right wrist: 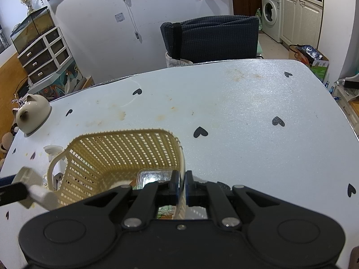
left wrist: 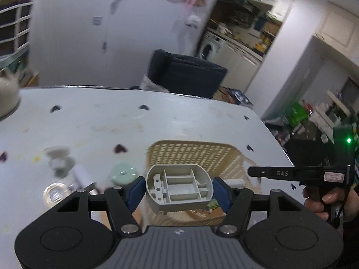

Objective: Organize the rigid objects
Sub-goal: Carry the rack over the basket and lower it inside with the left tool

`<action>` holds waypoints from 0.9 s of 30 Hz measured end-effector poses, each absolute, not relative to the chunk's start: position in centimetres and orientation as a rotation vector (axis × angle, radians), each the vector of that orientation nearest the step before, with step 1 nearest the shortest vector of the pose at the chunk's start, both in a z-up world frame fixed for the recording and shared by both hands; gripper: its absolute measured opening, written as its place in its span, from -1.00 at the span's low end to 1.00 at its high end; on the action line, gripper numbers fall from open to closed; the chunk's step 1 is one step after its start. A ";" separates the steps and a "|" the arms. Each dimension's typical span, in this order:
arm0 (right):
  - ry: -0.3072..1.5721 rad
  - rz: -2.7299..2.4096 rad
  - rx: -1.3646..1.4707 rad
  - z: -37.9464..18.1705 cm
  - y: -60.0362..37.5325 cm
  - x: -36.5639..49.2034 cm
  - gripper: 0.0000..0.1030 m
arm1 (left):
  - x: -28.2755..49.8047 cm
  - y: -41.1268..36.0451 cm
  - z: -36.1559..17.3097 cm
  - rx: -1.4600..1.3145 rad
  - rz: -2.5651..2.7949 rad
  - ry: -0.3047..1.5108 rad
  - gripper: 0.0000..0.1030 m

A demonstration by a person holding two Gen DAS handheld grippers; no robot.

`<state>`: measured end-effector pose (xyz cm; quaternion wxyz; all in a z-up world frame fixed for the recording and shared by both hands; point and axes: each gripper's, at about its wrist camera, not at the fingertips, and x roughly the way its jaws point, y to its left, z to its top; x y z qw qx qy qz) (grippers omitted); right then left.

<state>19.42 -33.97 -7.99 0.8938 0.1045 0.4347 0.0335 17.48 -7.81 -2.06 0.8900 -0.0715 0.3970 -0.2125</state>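
My left gripper (left wrist: 178, 190) is shut on a grey plastic case shell (left wrist: 178, 187) with inner ribs, held above the near edge of the yellow lattice basket (left wrist: 190, 154). My right gripper (right wrist: 182, 188) is shut on the basket's right rim (right wrist: 182, 168) and holds the yellow basket (right wrist: 121, 154) on the table. A shiny metal tin (right wrist: 154, 176) lies inside the basket. The grey shell also shows blurred at the left of the right wrist view (right wrist: 29, 177). The right gripper's body shows at the right of the left wrist view (left wrist: 298, 174).
On the white heart-patterned table (right wrist: 246, 116) lie a mint round lid (left wrist: 124, 172), a tape roll (left wrist: 55, 194) and blurred small white pieces (left wrist: 59, 159). A cream cat-shaped pot (right wrist: 31, 112) stands at the far left. A dark chair (right wrist: 211, 38) stands behind the table.
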 end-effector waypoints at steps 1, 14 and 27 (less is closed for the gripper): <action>0.901 0.069 0.216 -8.0 -34.0 19.4 -0.89 | 18.0 -8.7 -2.2 -0.134 -0.451 0.833 0.27; 0.902 0.070 0.218 -8.0 -34.1 19.4 -0.89 | 21.9 -15.5 -6.8 -0.009 -0.465 1.015 0.27; 0.906 0.074 0.222 -8.1 -34.1 19.5 -0.89 | 21.9 -16.4 -7.9 0.039 -0.446 1.087 0.44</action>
